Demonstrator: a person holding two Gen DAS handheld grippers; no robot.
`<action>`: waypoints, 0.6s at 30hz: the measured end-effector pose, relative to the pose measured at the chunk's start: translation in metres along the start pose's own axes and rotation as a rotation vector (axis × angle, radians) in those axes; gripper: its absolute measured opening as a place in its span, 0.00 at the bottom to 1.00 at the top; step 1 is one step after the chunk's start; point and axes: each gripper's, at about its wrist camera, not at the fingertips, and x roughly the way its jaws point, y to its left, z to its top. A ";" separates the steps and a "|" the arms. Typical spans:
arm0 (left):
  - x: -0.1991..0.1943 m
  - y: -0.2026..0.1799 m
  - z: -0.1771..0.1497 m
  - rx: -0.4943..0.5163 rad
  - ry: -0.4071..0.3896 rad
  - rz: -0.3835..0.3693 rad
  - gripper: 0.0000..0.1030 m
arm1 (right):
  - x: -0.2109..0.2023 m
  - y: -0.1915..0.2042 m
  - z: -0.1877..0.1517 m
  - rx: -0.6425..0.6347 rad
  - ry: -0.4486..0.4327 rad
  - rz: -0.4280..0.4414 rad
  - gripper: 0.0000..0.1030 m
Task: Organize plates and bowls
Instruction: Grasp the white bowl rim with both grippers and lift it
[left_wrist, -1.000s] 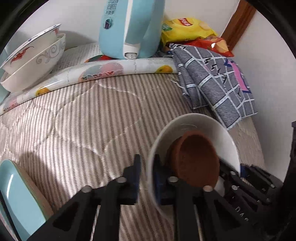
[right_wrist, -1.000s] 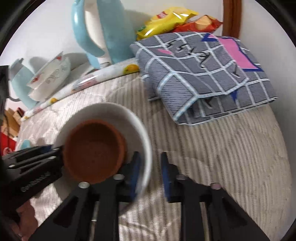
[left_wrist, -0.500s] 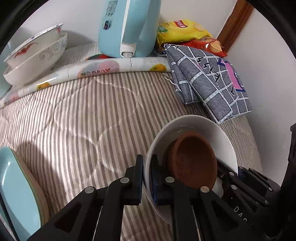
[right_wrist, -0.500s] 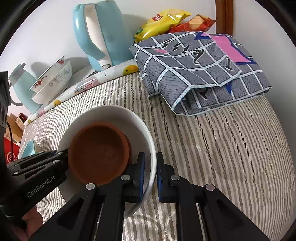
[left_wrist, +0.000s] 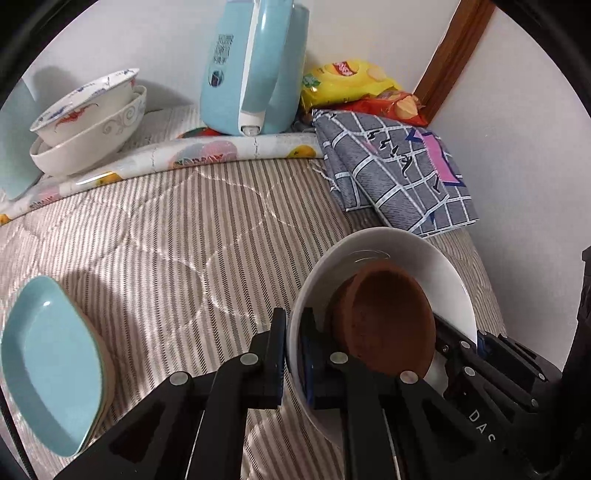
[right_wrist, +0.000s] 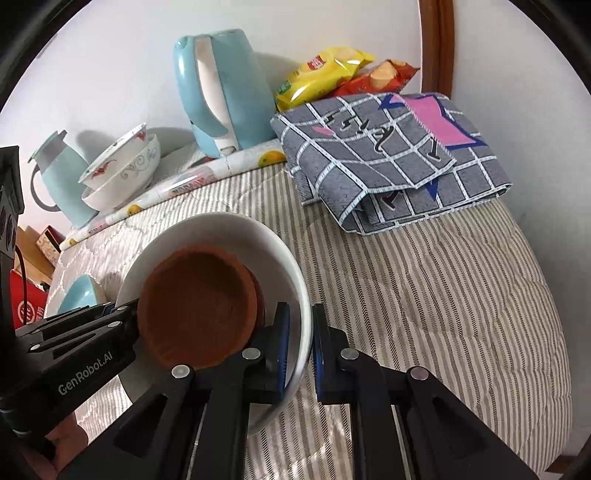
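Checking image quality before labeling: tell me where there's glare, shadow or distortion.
Left wrist view: glare streak inside the white bowl, soft shadows on the striped quilt, fisheye bending at the edges. Right wrist view: sharp, kettle casts a wall shadow.

A small bowl sits in the large bowl; stacked bowls apparently behind.

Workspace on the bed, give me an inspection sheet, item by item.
Surface: striped quilt.
Job's things: white bowl holding brown bowl; two stacked patterned bowls; light blue dish.
Clutter: kettle, folded checked cloth, snack bags, blue jug.
Grippers: left gripper and right gripper each clamp the white bowl's rim.
Cables: thin black cable.
Surroundings: white wall, wooden frame.
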 end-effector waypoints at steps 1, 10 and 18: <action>-0.003 0.000 0.000 0.000 -0.003 0.000 0.08 | -0.002 0.003 0.000 0.000 -0.004 0.002 0.11; -0.038 0.007 -0.004 -0.004 -0.046 0.012 0.08 | -0.030 0.021 0.000 -0.017 -0.046 0.021 0.11; -0.065 0.017 -0.010 -0.009 -0.076 0.026 0.08 | -0.048 0.037 -0.004 -0.036 -0.071 0.033 0.11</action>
